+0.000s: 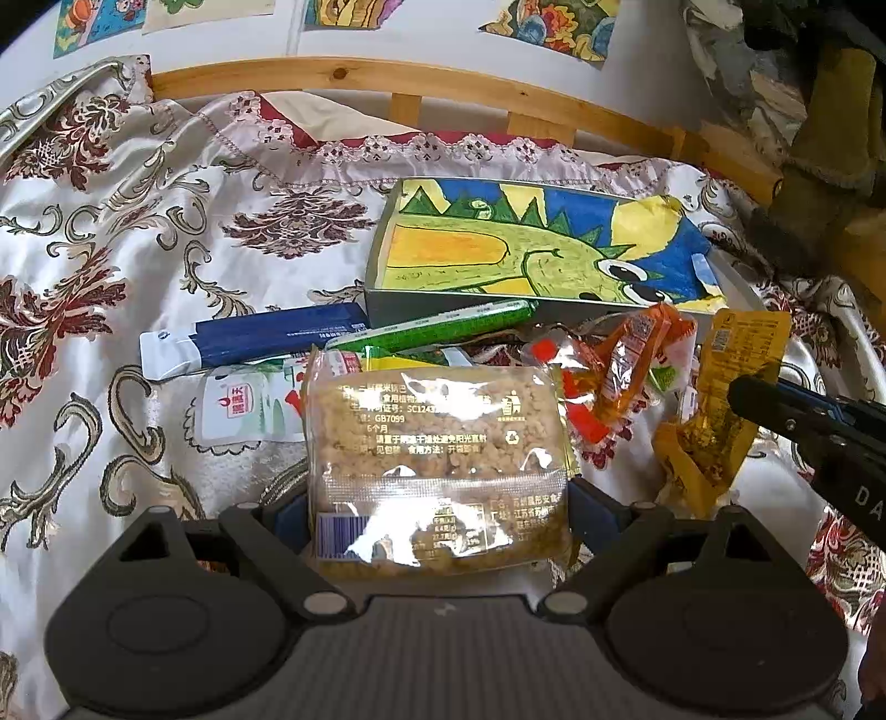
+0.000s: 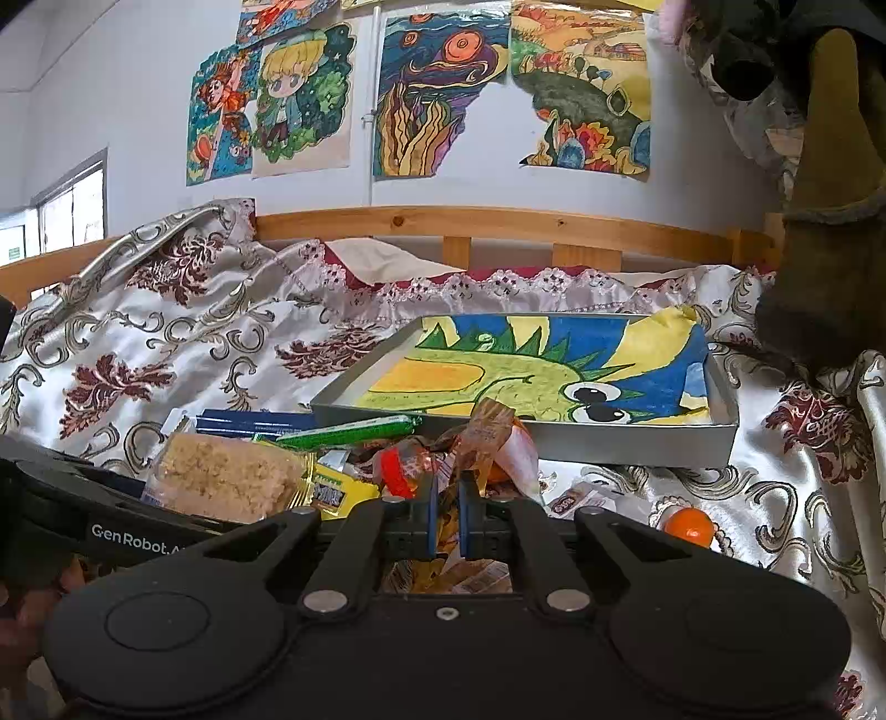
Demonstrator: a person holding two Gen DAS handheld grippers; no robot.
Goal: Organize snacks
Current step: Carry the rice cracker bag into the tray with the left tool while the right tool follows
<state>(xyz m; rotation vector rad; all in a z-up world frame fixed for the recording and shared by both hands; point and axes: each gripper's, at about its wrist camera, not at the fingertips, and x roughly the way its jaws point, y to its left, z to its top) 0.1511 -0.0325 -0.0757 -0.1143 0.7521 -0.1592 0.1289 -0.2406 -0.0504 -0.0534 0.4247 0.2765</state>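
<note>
One tray (image 2: 637,443) holds only a dinosaur drawing (image 2: 531,371). Our left gripper (image 1: 440,515) clamps a rice cake (image 1: 437,443); our right gripper (image 2: 447,520) pinches a yellow packet (image 1: 714,410) above the patterned bedspread (image 1: 138,249).

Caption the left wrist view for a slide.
Left gripper clamps a clear rice-cracker packet above a snack pile, near the dinosaur-lined tray.

Your left tongs (image 1: 440,515) have their blue pads almost wholly covered by the crumbly rice-cake packet (image 1: 437,465), whose glare blurs the lower print. In your right wrist view, the right tongs (image 2: 447,518) hide the yellow packet (image 2: 437,576) below the pads. The wall drawings (image 1: 548,22) are cut off by the top edge.
</note>
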